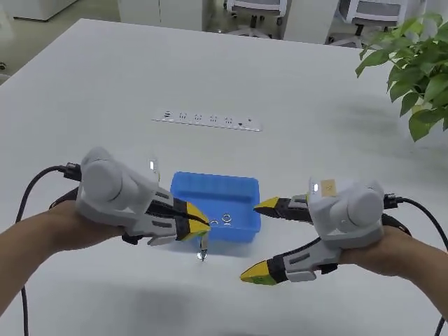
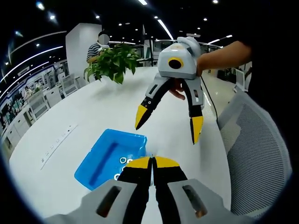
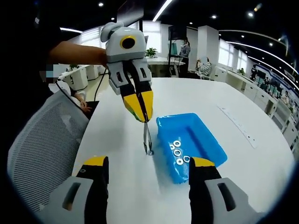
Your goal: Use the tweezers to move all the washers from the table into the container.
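Note:
A blue container (image 1: 215, 196) sits in front of me on the white table, with several washers (image 1: 225, 219) inside it. My left gripper (image 1: 203, 225) is shut on thin metal tweezers (image 1: 203, 246) that point down at the table just before the container's near wall. In the right gripper view the tweezers (image 3: 147, 135) hang from the left gripper (image 3: 142, 116), their tips at a small metal piece (image 3: 150, 152), seemingly a washer, beside the container (image 3: 205, 140). Right of the container, my right gripper (image 1: 260, 240) is open and holds nothing.
A white power strip (image 1: 206, 119) lies on the table beyond the container. A green plant (image 1: 416, 70) stands at the right edge. Office chairs (image 1: 255, 10) are behind the far edge, and a mesh chair (image 3: 42, 140) is near my side of the table.

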